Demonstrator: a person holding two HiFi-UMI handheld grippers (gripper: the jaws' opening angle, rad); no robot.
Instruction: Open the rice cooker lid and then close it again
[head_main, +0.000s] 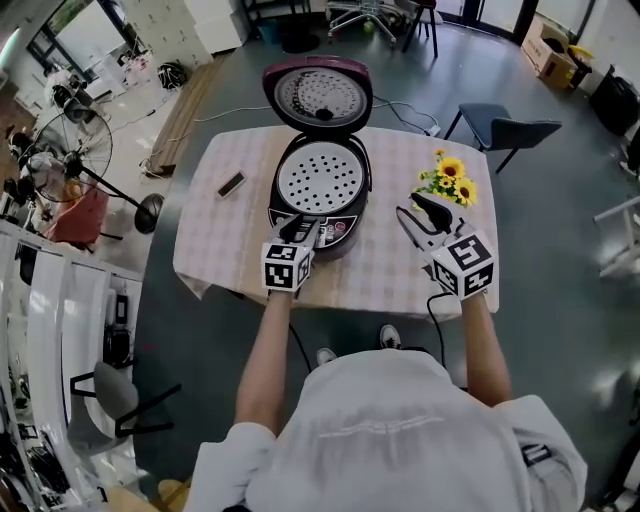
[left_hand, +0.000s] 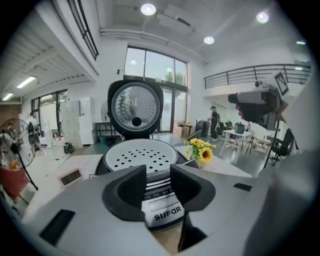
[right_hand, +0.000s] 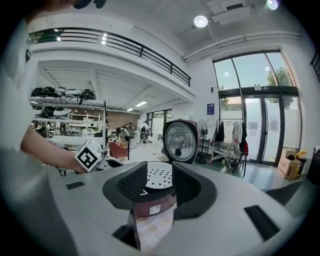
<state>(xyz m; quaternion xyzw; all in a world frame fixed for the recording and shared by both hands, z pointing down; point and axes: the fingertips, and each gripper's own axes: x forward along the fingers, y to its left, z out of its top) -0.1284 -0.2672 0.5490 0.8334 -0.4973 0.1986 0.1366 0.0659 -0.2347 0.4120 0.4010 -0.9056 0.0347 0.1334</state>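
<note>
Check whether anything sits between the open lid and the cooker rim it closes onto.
Nothing visible. The lid stands up behind the cooker; the perforated tray sits within the rim. The left gripper is at its front, the right gripper off to the side by the sunflowers.

Inspection count, positions taken from the grippers.

- Grippers: two, the left gripper (head_main: 300, 228) and the right gripper (head_main: 412, 207).
- Marker cubes (head_main: 287, 266): two, one on each gripper.
- Rice cooker (head_main: 330, 232): one, directly ahead of the left gripper.
- Lid (head_main: 318, 97): one, standing open beyond the cooker body.
- Perforated inner plate (head_main: 322, 180): one.
- Table (head_main: 400, 280): one, beneath both grippers.
- Sunflower bunch (head_main: 450, 180): one, just ahead of the right gripper; blooms not reliably countable.
- Small dark rectangular device (head_main: 231, 184): one, ahead and left of the left gripper.
- Blue chair (head_main: 510, 130): one, beyond the table, ahead and right of the right gripper.
</note>
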